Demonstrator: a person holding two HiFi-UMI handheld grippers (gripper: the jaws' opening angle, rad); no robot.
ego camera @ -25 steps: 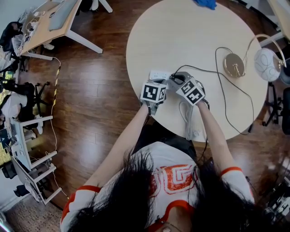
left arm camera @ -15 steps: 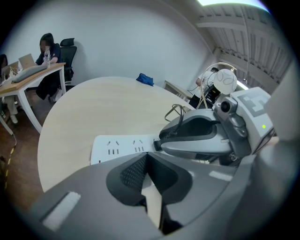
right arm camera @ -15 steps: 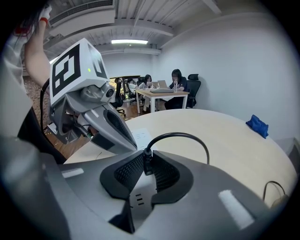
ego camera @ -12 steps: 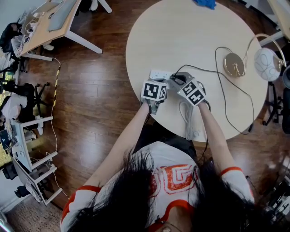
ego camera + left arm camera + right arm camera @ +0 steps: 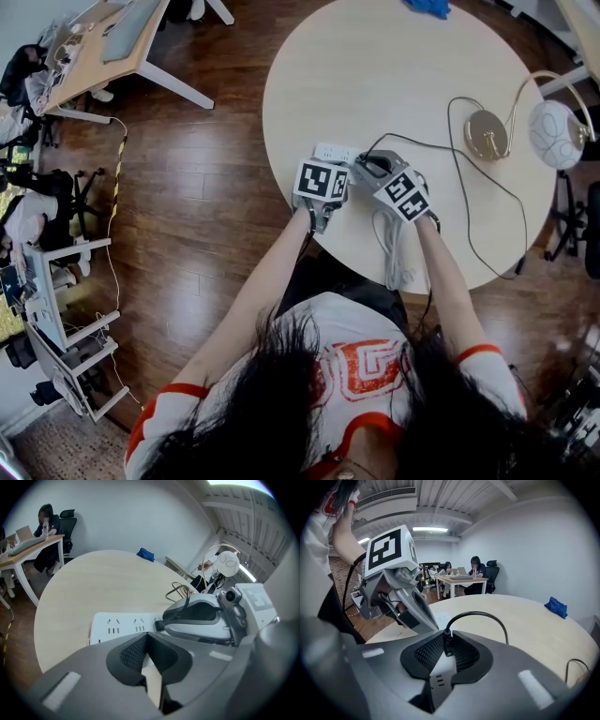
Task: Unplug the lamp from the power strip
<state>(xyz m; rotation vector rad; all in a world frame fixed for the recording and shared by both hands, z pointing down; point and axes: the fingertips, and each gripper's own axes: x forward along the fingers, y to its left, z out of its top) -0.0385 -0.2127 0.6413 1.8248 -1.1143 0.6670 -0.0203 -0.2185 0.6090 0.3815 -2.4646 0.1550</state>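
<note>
A white power strip [image 5: 330, 152] lies near the front left edge of the round table [image 5: 403, 66]. My left gripper [image 5: 146, 637] is shut, its tips against the strip's [image 5: 119, 625] near side. My right gripper [image 5: 447, 641] is shut on the lamp's black plug [image 5: 447, 648], right over the strip's sockets [image 5: 438, 680]. I cannot tell if the prongs sit in the socket. The black cord [image 5: 459, 202] loops across the table to the lamp's brass base [image 5: 485, 134] and white shade [image 5: 553, 133]. In the head view both grippers' marker cubes hide the jaws.
The strip's own white cable [image 5: 394, 253] hangs over the near table edge. A blue cloth [image 5: 427, 7] lies at the far edge. A wooden desk [image 5: 103, 42] stands at the back left, and people sit at a desk [image 5: 461, 576] beyond the table.
Both grippers have shifted only slightly; the right one has edged a little to the right and toward me, still on the plug. The strip stays in place.
</note>
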